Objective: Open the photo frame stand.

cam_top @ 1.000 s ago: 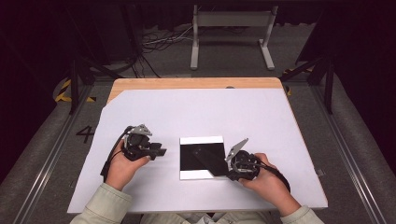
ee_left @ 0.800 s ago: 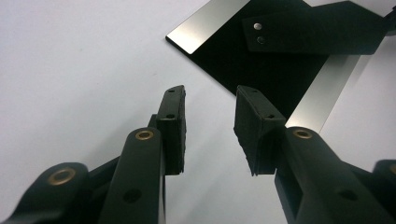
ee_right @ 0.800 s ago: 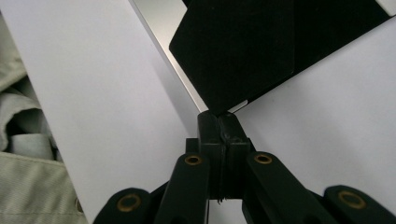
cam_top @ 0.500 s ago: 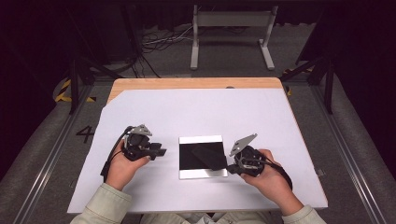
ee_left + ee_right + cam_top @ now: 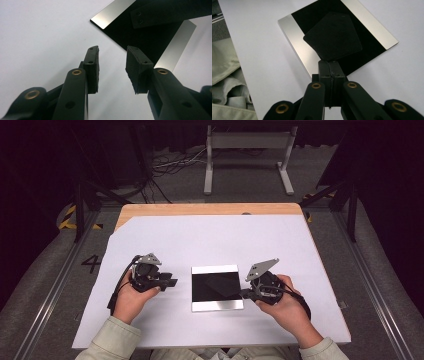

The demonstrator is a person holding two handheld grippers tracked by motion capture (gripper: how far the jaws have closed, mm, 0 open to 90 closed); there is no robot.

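So the black card (image 5: 333,36) is pinched by one corner in the right gripper (image 5: 331,67), jaws squeezed tight together on it with no gap between them. It's thin, with rounded corners and a couple of tiny holes near its far edge. It hangs over the square plate (image 5: 298,41), tilted a bit; can't tell if its far end touches the plate or just floats above it.

The plate itself is glossy black with a silver strip along two opposite sides. It lies flat on the white sheet (image 5: 200,240), close to the near edge of the tabletop (image 5: 200,209) and roughly halfway between its left and right edges.

From the high view, the right gripper (image 5: 245,293) sits at the plate's right side, its tips reaching in over that edge. The left gripper (image 5: 172,281) is just off the plate's left edge, not touching it. Its jaws stand partly apart, a middling gap, with nothing between the pads (image 5: 93,67), just white sheet below. They point towards the plate's nearest corner (image 5: 112,12).

Both hands rest low on the sheet, pale sleeves coming in from the near edge.
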